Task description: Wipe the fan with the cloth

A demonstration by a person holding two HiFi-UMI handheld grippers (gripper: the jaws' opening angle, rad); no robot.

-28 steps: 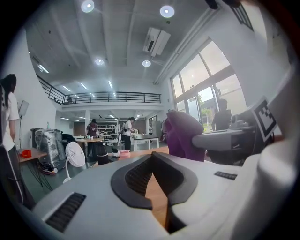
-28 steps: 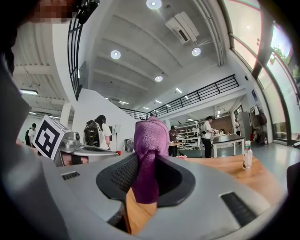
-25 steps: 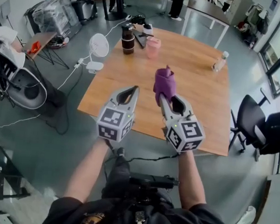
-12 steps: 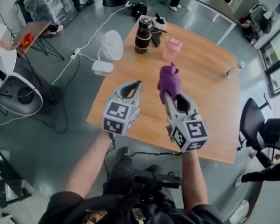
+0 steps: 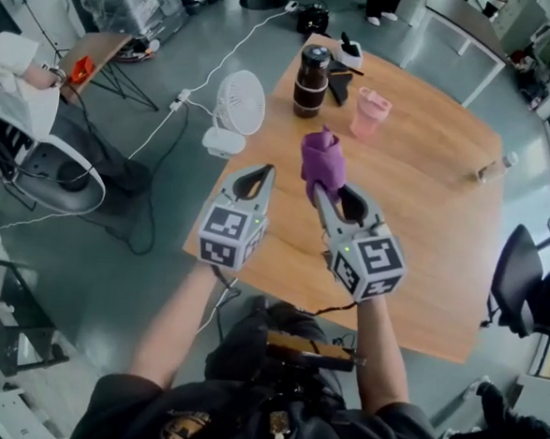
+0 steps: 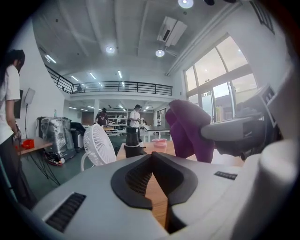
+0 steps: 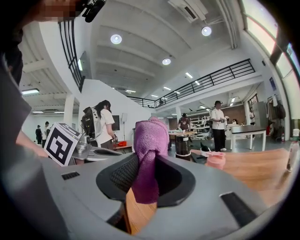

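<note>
— Two tongs side by side over the near edge of the light wooden bench point(image 5: 426, 206). On the left tongs point(image 5: 260, 171), jaws pressed fully together, nothing gripped.

— And the right tongs point(image 5: 320, 194)?

— Clamped on a purple terry cloth point(image 5: 322, 161), bunched and standing up past the tips. Plain enough in the right gripper view: purple pile pinched between the dark pads, loose end hanging down inside the opening.

— Any contact between cloth and fan?

— None, well apart. Small white round-caged fan point(image 5: 238, 103) upright beyond and to the left of the left tongs, at the left edge of the bench. Hard to say whether on the bench or just off it.

— Farther out?

— Dark brown lidded jar point(image 5: 312, 68) and pink plastic cup point(image 5: 370, 114) near the far corner of the bench, jar left of cup, not touching. Clear plastic bottle point(image 5: 496, 167) out by the far right edge. Black office chair point(image 5: 519, 287) on the grey floor to the right. White cable point(image 5: 159, 131) trailing across the floor left of the fan. Several people standing far back in both gripper views.
</note>
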